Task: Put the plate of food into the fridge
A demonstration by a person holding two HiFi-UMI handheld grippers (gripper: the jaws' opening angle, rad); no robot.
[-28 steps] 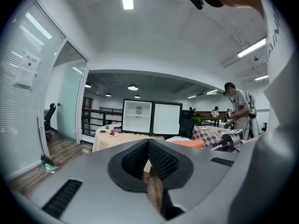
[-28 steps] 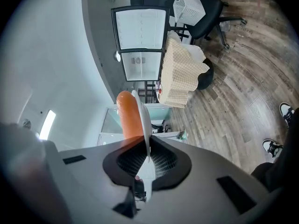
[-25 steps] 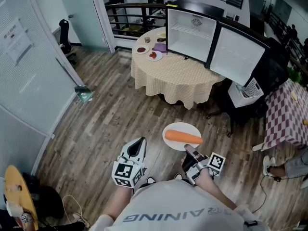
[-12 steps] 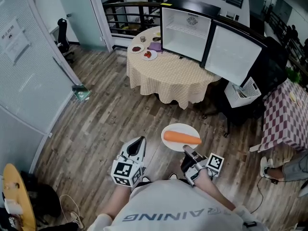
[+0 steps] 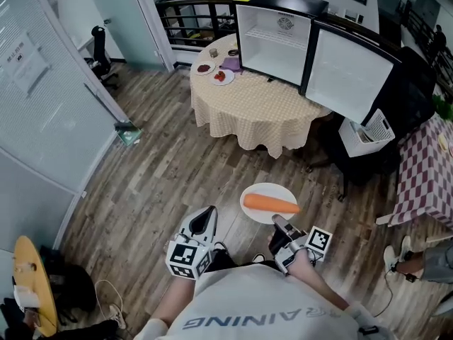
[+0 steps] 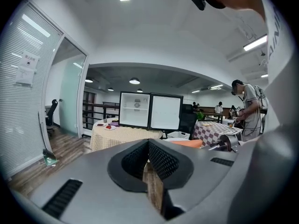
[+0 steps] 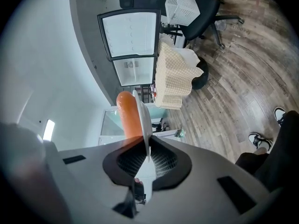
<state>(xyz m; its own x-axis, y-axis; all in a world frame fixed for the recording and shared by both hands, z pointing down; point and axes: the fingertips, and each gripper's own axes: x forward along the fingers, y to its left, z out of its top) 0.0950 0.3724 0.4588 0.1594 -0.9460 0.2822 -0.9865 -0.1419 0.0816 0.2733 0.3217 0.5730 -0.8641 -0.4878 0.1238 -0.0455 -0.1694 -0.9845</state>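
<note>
**Carry plate level to fridge**

R gripper [image 5: 278, 225] clamped on rim of plate [image 5: 265, 189], held over floor, well short of open fridge [image 5: 272, 37] on table [image 5: 255, 108]. L gripper [image 5: 205, 214] closed, empty. Keep plate flat, walk slow; carrot [image 5: 270, 204] prob rolls.

The carrot [image 5: 270, 204] is orange, the plate [image 5: 267, 189] white, the tablecloth [image 5: 255, 108] beige-checked.

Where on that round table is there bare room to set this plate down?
The near half of the round table, from the open fridge forward to the cloth's edge, is bare. The far-left rim beside the fridge is crowded with small dishes and a purple item. Inside, the fridge also looks empty.
</note>
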